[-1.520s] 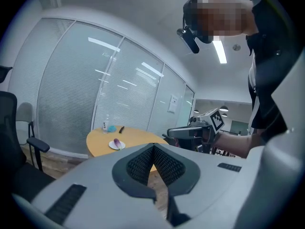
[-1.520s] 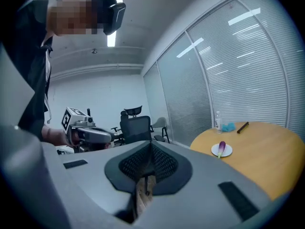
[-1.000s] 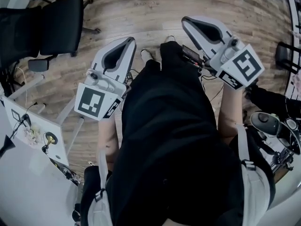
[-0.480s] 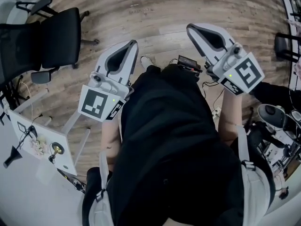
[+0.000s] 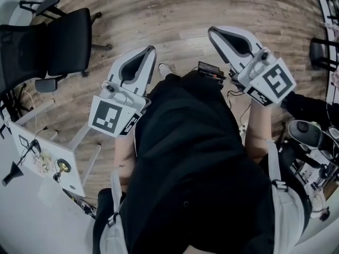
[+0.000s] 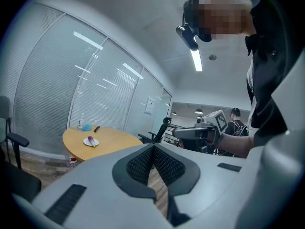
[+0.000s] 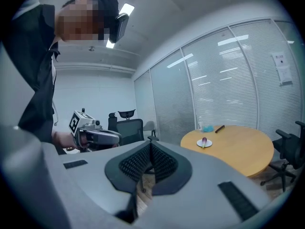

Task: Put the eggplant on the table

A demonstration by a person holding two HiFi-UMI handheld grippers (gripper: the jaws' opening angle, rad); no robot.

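Observation:
A small purple eggplant (image 6: 90, 140) (image 7: 204, 140) lies on a white plate (image 6: 95, 143) (image 7: 208, 144) on a round yellow table (image 6: 112, 142) (image 7: 238, 149), far off across the room in both gripper views. My left gripper (image 5: 151, 50) (image 6: 153, 146) and right gripper (image 5: 211, 29) (image 7: 150, 144) are held out in front of my body over the wooden floor, both shut and empty. Each gripper view also shows the other gripper: the right gripper (image 6: 190, 133) and the left gripper (image 7: 102, 136). The eggplant and table are outside the head view.
A black office chair (image 5: 58, 33) stands at the left, beside a white desk (image 5: 32, 194) with small items. Cables and a device (image 5: 212, 70) lie on the floor ahead. More chairs (image 6: 159, 128) (image 7: 290, 147) stand near the table. Another person (image 6: 234, 123) is at the back.
The head view has shifted a little and both grippers sit slightly lower in it than a second ago. Both stay shut and empty; hardly anything differs over the last half second.

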